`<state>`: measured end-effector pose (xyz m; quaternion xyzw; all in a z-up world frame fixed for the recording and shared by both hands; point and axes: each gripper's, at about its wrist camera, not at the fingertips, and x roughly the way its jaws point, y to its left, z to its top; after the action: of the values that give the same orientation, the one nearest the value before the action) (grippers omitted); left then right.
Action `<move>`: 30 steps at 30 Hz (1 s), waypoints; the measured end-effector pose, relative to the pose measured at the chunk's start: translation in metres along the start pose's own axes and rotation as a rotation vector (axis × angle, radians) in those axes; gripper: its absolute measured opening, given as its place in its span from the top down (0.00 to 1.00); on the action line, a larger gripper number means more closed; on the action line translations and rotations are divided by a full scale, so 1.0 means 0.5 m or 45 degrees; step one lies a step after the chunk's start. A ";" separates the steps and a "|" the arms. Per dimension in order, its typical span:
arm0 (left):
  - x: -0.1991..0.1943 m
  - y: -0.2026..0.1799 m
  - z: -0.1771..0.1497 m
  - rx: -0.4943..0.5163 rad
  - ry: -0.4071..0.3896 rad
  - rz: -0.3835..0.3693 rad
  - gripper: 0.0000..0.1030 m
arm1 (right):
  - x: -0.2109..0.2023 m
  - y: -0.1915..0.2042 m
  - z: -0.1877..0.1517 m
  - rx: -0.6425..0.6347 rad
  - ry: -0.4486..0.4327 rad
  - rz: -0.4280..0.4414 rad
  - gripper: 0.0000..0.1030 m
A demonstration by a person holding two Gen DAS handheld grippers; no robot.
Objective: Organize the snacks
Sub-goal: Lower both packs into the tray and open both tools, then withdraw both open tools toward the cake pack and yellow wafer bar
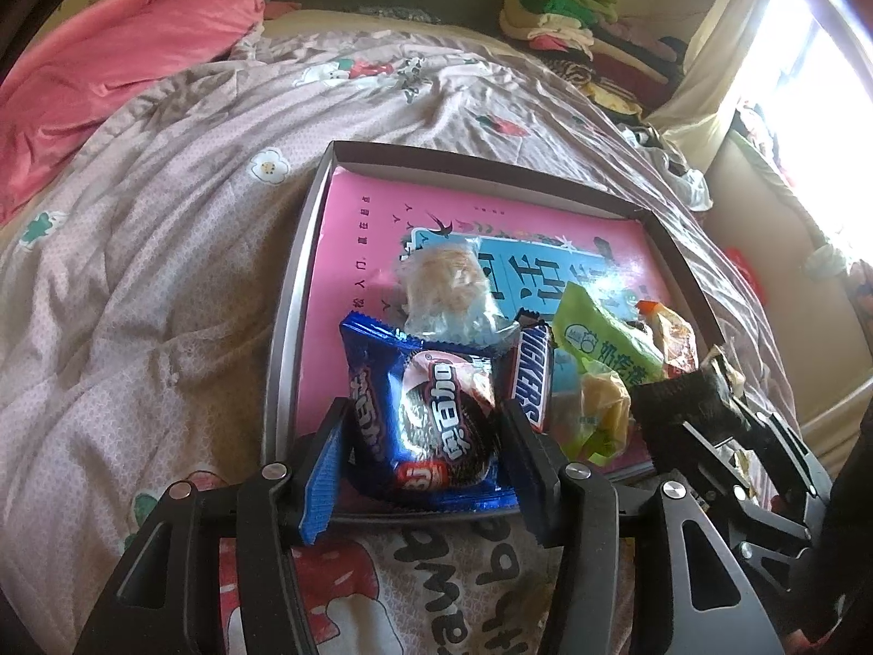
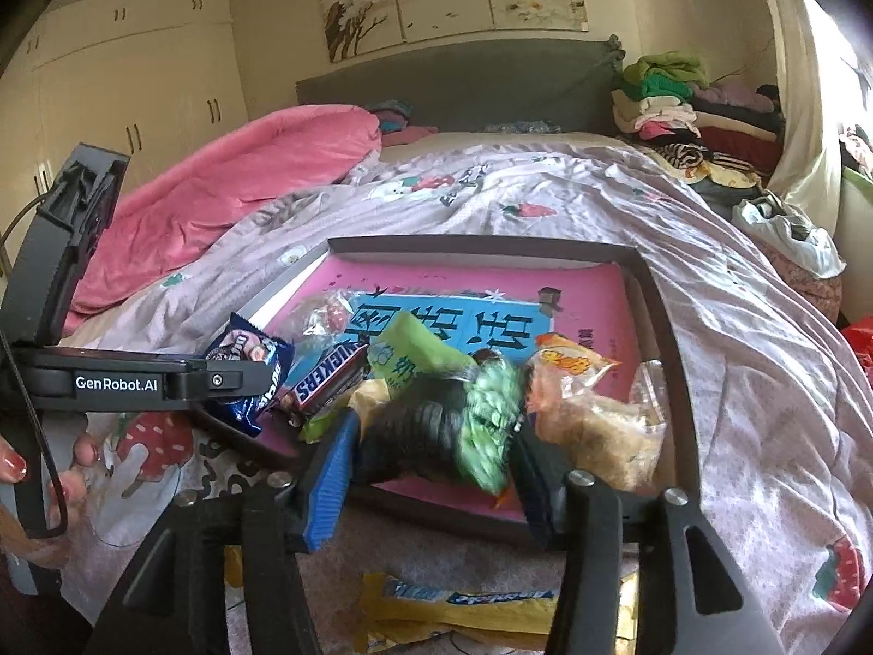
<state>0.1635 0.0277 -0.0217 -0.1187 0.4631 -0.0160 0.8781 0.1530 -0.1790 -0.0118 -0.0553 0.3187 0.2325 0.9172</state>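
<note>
Bedroom shot: bed with a lilac strawberry-print duvet (image 1: pixel 163 229), pink quilt (image 1: pixel 109 65) at 10 o'clock, clothes pile (image 2: pixel 682 103) at 1. Shallow box (image 1: pixel 294 295) sits mid-bed holding the snacks. Left gripper (image 1: pixel 423 436) jaws apart around the blue cookie pack (image 1: pixel 431 415); right gripper (image 2: pixel 431 447) open, blurry green packet (image 2: pixel 485 415) between.

1. "SNICKERS" in white letters on the brown chocolate bar (image 1: pixel 532 376) lying in the box.
2. "GenRobot.AI" in white on the black body of the left claw (image 2: pixel 117 383).
3. Chinese characters on the pink book cover (image 1: pixel 545 267), upside down.
</note>
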 end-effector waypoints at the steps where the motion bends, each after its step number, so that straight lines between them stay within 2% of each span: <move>1: -0.001 0.000 0.000 0.003 -0.002 0.003 0.45 | -0.003 -0.002 0.000 0.004 -0.006 -0.003 0.45; 9: -0.016 -0.006 0.001 0.018 -0.020 0.003 0.40 | -0.017 -0.002 0.000 -0.002 -0.033 -0.017 0.43; 11: -0.019 -0.008 0.001 0.023 -0.024 0.006 0.38 | -0.024 -0.001 0.002 -0.006 -0.049 -0.018 0.40; 13: -0.023 -0.011 0.001 0.027 -0.029 0.007 0.36 | -0.033 -0.003 0.003 -0.006 -0.071 -0.027 0.33; 16: -0.030 -0.014 0.002 0.029 -0.041 0.010 0.35 | -0.042 -0.006 0.006 0.007 -0.095 -0.030 0.32; 19: -0.036 -0.017 0.003 0.031 -0.053 0.006 0.28 | -0.050 -0.012 0.009 0.026 -0.104 -0.035 0.30; 30: -0.064 -0.033 -0.001 0.042 -0.083 -0.030 0.26 | -0.088 -0.031 0.010 0.092 -0.122 -0.057 0.25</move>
<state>0.1463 0.0162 0.0074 -0.1102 0.4325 -0.0301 0.8944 0.1328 -0.2087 0.0182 -0.0179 0.2812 0.2026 0.9378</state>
